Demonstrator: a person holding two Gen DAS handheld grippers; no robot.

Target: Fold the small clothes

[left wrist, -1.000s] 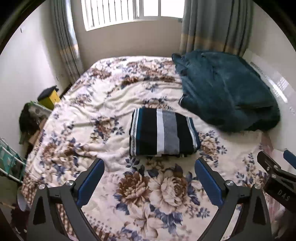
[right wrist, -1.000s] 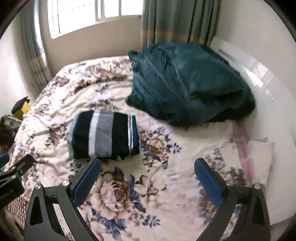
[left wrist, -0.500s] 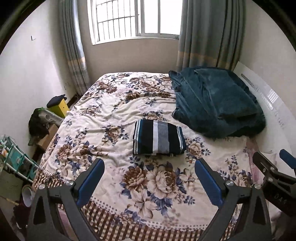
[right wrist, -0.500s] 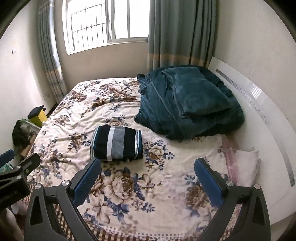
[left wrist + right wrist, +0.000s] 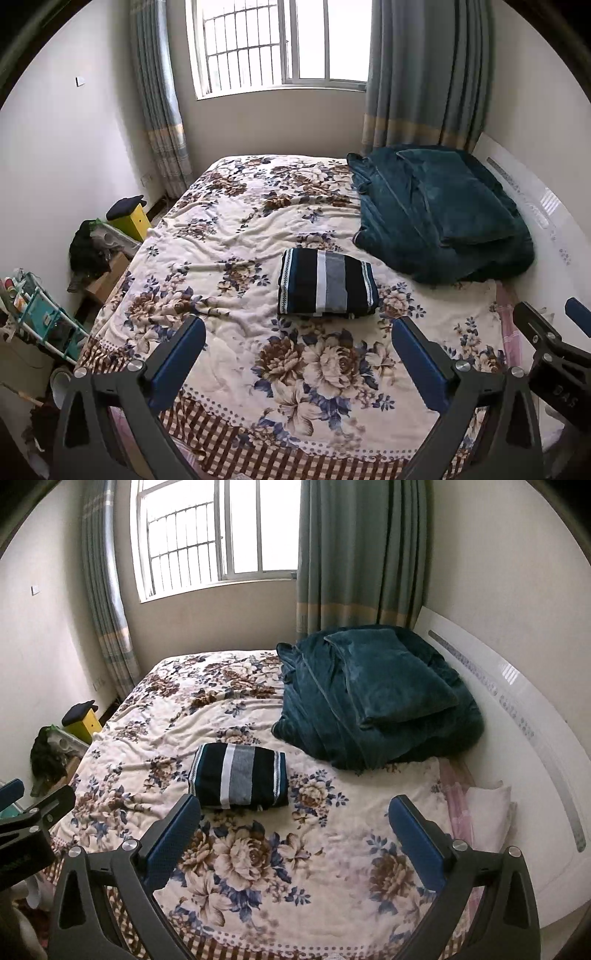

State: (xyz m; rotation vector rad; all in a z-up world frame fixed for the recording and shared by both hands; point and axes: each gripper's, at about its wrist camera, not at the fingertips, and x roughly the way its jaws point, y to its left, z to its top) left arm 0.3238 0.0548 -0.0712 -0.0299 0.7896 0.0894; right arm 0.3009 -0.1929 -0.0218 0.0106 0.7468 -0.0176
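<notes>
A small striped garment (image 5: 327, 283), black, white, grey and teal, lies folded into a neat rectangle on the floral bedspread (image 5: 229, 258) near the middle of the bed. It also shows in the right wrist view (image 5: 239, 776). My left gripper (image 5: 298, 360) is open and empty, held back above the foot of the bed, well short of the garment. My right gripper (image 5: 293, 836) is open and empty too, at the same distance, to the right of the left one. Part of the right gripper's frame (image 5: 554, 347) shows at the right edge of the left wrist view.
A dark teal blanket (image 5: 439, 210) is piled at the far right of the bed against the white headboard (image 5: 517, 716). A pink-white pillow (image 5: 487, 805) lies at the right edge. Boxes, a yellow stool (image 5: 133, 218) and a rack (image 5: 40, 317) stand on the floor at left. Window and curtains are behind.
Both grippers have pulled back and up from the bed. The folded garment now looks smaller and farther off, and the window and more of the room have come into view.
</notes>
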